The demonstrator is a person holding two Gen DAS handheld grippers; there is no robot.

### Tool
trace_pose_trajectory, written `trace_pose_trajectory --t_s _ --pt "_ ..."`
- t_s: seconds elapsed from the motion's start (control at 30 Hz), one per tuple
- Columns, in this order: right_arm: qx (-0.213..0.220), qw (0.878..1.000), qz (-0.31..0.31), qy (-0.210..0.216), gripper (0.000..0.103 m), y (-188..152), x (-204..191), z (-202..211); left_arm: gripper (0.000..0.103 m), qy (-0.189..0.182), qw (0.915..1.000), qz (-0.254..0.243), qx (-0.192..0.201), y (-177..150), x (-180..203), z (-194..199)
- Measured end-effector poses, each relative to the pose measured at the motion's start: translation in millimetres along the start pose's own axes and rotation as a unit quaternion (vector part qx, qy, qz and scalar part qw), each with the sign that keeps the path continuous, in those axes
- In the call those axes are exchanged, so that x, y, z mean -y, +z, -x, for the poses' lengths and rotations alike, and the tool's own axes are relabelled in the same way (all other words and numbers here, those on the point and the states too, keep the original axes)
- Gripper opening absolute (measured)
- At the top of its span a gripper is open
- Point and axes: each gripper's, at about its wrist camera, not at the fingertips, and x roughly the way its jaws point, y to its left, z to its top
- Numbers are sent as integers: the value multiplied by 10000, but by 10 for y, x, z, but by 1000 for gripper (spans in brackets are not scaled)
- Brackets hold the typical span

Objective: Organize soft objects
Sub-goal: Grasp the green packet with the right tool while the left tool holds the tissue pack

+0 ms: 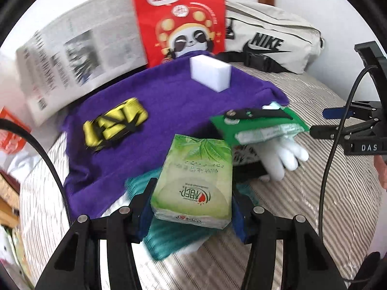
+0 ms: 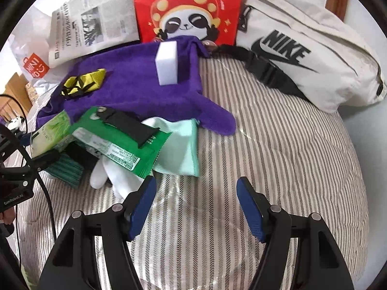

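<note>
My left gripper (image 1: 191, 207) is shut on a light green tissue pack (image 1: 196, 176), held above a teal cloth (image 1: 169, 239) at the near edge of a purple towel (image 1: 159, 101). On the towel lie a white sponge block (image 1: 209, 72) and a yellow-black strap bundle (image 1: 113, 123). A dark green packet (image 1: 261, 125) with a black strip on it lies to the right, over a white glove (image 1: 285, 154). My right gripper (image 2: 196, 203) is open and empty over the striped bedding, right of the white glove (image 2: 113, 178), the green packet (image 2: 121, 140) and a mint cloth (image 2: 181, 147).
A red panda bag (image 2: 186, 7), a newspaper (image 2: 94, 21) and a white Nike waist bag (image 2: 307, 48) stand along the back. A Miniso bag (image 2: 33, 65) lies far left. Striped bedding (image 2: 278, 157) spreads to the right. The right gripper shows at the right edge of the left wrist view (image 1: 338, 125).
</note>
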Motion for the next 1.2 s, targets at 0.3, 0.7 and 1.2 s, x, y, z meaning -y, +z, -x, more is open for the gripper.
trace_pose_trajectory --t_s 0.3,0.7,1.2 --pt "214 9995 221 41 69 12 -72 223 52 163 9982 578 83 -234 -250 154" --pt "611 9831 1721 -133 69 52 -880 -25 52 27 9933 1155 50 -382 -414 169" --pt "450 9883 1453 130 22 271 -824 -200 52 -135 9923 1228 40 -434 -397 135"
